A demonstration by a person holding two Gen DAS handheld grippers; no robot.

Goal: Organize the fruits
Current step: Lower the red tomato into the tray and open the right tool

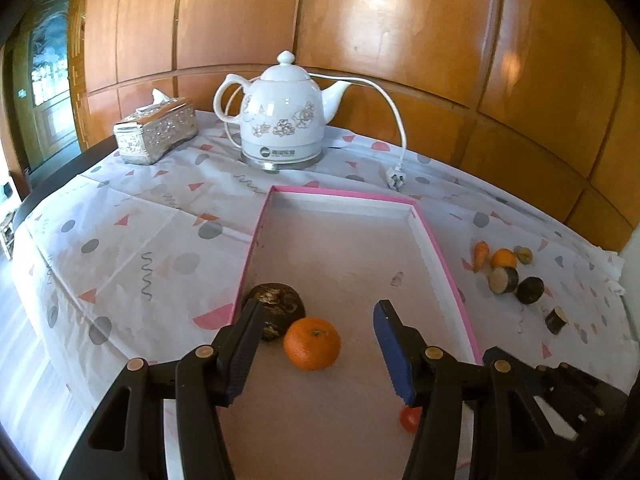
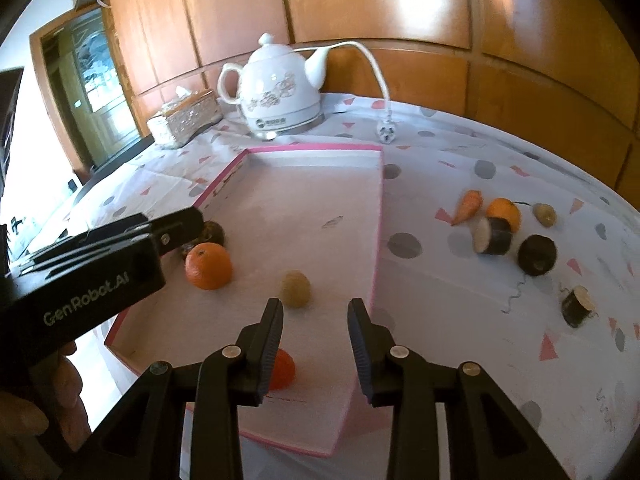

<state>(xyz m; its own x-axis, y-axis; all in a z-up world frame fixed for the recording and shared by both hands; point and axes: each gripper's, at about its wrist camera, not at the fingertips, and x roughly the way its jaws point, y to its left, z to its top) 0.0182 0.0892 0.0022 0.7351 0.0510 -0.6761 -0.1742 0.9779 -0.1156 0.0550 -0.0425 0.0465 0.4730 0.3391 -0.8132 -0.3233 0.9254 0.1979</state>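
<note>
A pink-rimmed shallow box (image 1: pixel 440 248) (image 2: pixel 378 216) lies on the table. Inside it are an orange (image 1: pixel 312 343) (image 2: pixel 208 265), a dark brown fruit (image 1: pixel 276 312) (image 2: pixel 212 232), a pale yellowish fruit (image 2: pixel 295 289) and a small red fruit (image 1: pixel 410 419) (image 2: pixel 282 369). My left gripper (image 1: pixel 316 356) is open and empty, just above the orange. My right gripper (image 2: pixel 316 344) is open and empty over the box's near right part. Right of the box lie a carrot (image 2: pixel 468 206), another orange (image 2: pixel 505 212) and dark cut pieces (image 2: pixel 494 236).
A white floral electric kettle (image 1: pixel 284 120) with its cord and plug (image 1: pixel 394 178) stands behind the box. A silver tissue box (image 1: pixel 156 132) is at the back left. A wood-panelled wall runs behind the table. The patterned cloth (image 1: pixel 140 240) covers the table.
</note>
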